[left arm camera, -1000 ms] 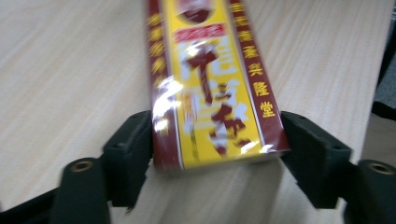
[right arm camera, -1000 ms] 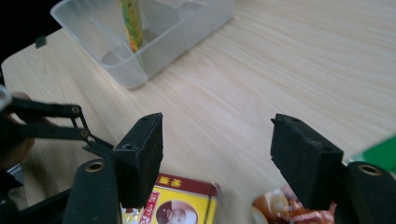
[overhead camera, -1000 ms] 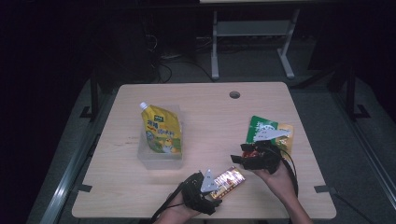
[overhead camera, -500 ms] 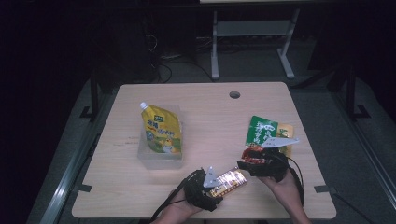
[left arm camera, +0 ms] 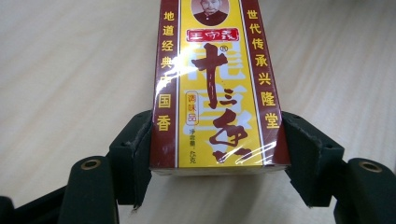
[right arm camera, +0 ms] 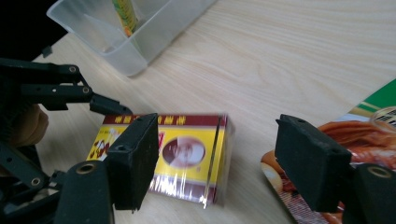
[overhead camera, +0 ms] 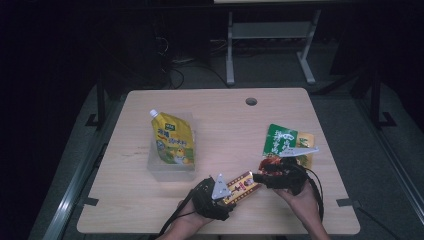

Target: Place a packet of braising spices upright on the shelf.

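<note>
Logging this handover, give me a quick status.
Left gripper shut on box. Right gripper open, jaws just opening, off the box. Nothing in the way.

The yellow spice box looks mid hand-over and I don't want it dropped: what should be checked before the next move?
1. Left gripper pads press both sides of the yellow spice box: ok.
2. Right gripper has let go; its jaws have just been opening and stand apart from the box: ok.
3. Box rests on the table: cannot tell.
4. Clear tub has free room beside the yellow pouch: cannot tell.
5. Way to the tub unobstructed: ok.
</note>
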Available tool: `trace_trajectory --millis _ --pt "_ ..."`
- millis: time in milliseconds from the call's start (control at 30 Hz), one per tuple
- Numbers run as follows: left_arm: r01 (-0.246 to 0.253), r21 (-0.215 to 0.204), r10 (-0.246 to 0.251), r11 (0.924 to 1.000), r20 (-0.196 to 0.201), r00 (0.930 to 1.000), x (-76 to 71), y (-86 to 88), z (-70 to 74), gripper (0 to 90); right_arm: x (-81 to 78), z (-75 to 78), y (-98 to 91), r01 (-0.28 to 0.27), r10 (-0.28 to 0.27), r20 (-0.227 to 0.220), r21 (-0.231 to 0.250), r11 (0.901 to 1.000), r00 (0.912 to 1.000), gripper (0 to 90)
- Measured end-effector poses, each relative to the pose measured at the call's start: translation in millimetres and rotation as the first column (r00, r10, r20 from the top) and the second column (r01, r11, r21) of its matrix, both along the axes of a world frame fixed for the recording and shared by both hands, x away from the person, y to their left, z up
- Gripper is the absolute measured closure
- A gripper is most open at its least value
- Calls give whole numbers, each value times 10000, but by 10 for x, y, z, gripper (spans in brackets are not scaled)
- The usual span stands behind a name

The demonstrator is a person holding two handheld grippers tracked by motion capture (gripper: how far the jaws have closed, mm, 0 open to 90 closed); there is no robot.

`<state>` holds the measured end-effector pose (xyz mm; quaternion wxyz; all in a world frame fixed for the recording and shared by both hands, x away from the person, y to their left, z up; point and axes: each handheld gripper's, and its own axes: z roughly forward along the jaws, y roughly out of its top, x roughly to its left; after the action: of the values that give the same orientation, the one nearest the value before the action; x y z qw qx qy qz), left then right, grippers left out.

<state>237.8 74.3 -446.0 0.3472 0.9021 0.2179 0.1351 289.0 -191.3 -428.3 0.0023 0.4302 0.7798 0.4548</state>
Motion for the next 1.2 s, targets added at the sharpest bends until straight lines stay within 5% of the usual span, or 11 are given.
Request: trace_trajectory --millis 367,967,1200 --pt "-557 -463 578 9974 473 9972 99 13 145 323 104 -56 53 152 -92 -756 786 9968 9971 278" --pt "-1114 -926 1189 9895 809 9896 172 -33 207 323 250 -147 59 647 -207 -1887 2299 9711 9818 338" --pt "-1268 -1021 1350 9867 779 9878 163 -37 179 323 261 -163 90 735 -200 -2149 2437 9671 9764 373"
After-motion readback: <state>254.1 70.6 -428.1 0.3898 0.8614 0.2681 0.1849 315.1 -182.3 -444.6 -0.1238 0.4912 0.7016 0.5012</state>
